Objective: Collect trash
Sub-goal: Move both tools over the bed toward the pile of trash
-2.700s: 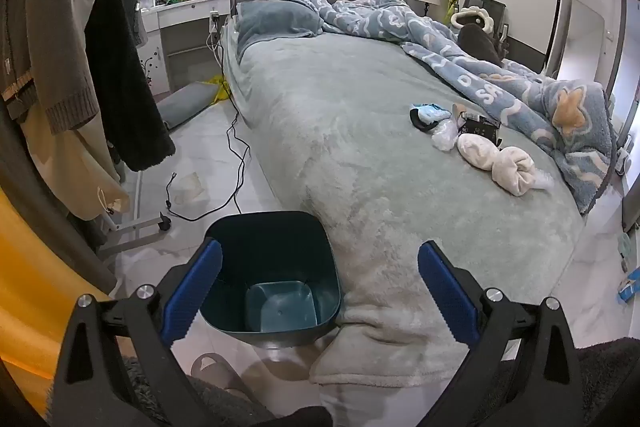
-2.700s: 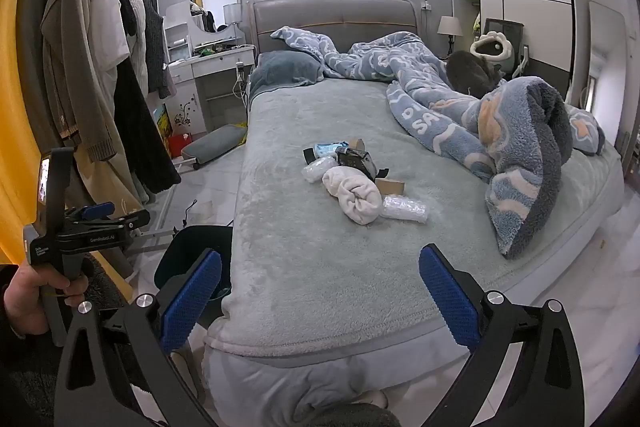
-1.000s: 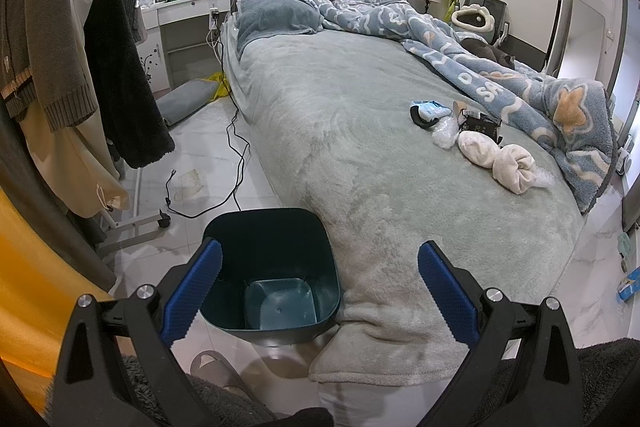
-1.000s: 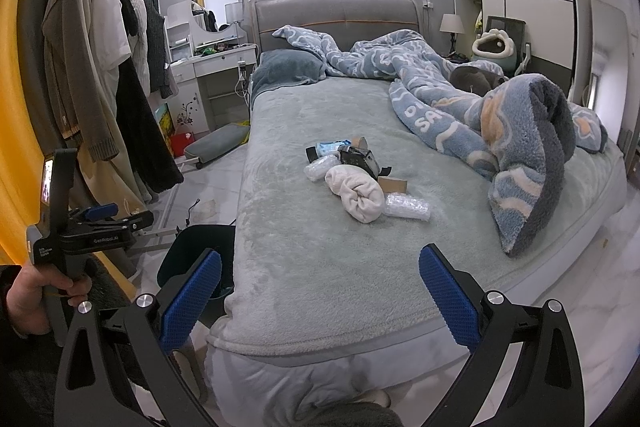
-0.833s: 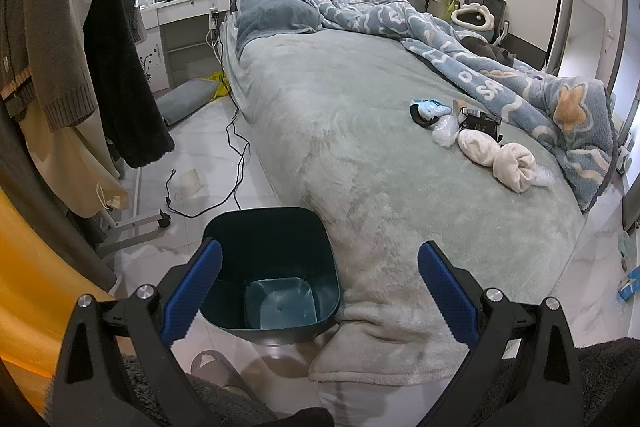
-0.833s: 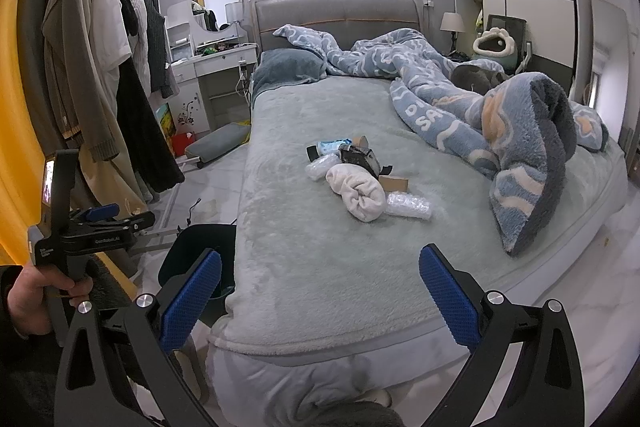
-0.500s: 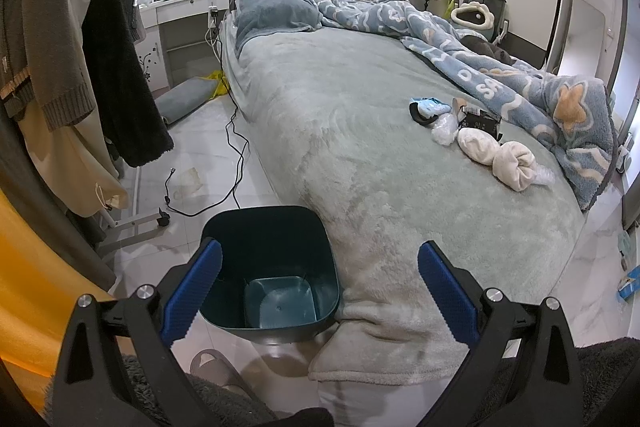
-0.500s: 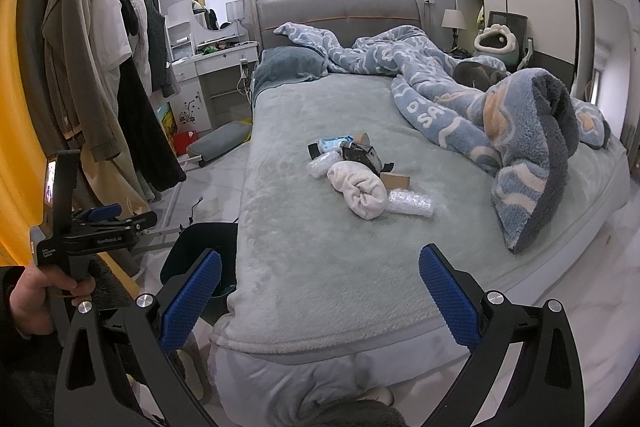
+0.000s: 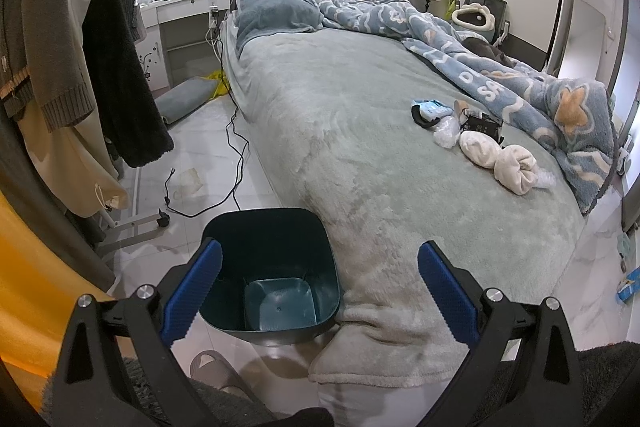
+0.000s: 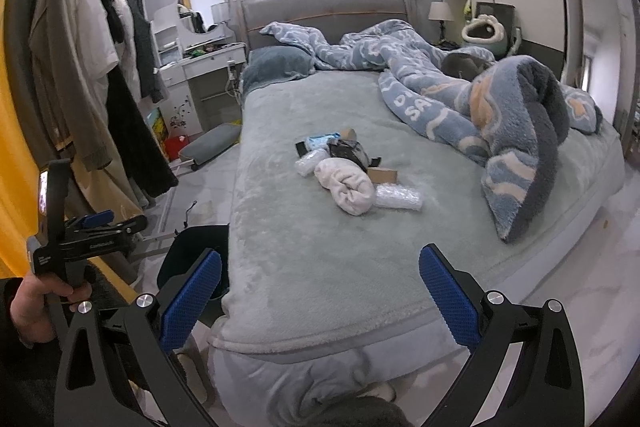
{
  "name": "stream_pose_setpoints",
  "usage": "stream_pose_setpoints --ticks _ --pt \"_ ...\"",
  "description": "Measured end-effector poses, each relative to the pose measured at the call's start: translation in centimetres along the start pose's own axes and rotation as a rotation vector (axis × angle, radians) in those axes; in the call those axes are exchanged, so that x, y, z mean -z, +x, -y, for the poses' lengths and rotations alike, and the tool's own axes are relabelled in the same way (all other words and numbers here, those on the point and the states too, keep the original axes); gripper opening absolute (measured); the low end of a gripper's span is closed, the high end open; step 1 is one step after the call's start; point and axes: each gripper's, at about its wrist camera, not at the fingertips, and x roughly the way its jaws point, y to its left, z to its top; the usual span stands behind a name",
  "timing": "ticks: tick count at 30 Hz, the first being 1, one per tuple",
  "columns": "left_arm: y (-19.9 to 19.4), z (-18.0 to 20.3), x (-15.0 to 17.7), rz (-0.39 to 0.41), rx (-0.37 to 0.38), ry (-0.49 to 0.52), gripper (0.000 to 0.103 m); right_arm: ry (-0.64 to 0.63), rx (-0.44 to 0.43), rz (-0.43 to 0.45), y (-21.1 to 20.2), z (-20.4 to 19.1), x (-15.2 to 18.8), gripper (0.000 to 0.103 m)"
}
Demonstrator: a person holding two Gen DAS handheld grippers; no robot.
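Note:
A dark teal trash bin (image 9: 272, 259) stands empty on the floor at the bed's foot corner; its rim also shows in the right wrist view (image 10: 200, 247). My left gripper (image 9: 320, 287) is open above the bin. My right gripper (image 10: 320, 291) is open over the foot of the bed. On the grey bed lies a small pile: a rolled cream sock (image 10: 348, 187), a clear plastic wrapper (image 10: 398, 197), a second clear wrapper (image 10: 310, 162), a cardboard piece (image 10: 382, 174), a black packet (image 10: 348, 149) and a blue packet (image 10: 320, 141). The pile also shows in the left wrist view (image 9: 480, 143).
A blue patterned duvet (image 10: 500, 107) is heaped on the bed's right side. Clothes hang on a rack (image 9: 80, 47) at the left. A black cable (image 9: 232, 155) and paper scrap (image 9: 192, 181) lie on the floor. A slipper (image 9: 212, 367) sits below the bin.
Both views have shifted slightly closer to the bed. The pile and the bin have not moved, and both grippers stay open.

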Motion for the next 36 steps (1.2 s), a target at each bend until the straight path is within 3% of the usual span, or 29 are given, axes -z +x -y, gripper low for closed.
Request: stream_pose_setpoints --ticks 12,17,30,36 --pt "1.6 -1.2 -2.0 0.000 -0.009 -0.010 0.100 0.044 -0.039 0.030 0.9 0.8 -1.0 0.100" --pt "2.2 -0.8 -2.8 0.026 -0.020 0.029 0.100 0.051 0.046 0.024 3.2 1.0 -1.8 0.100" --pt "3.9 2.2 -4.0 0.014 0.147 0.118 0.100 0.089 0.084 0.003 9.4 5.4 -3.1 0.100" --pt "5.8 4.9 -4.7 -0.004 0.228 0.172 0.100 0.074 0.073 -0.063 12.3 6.7 -3.3 0.100"
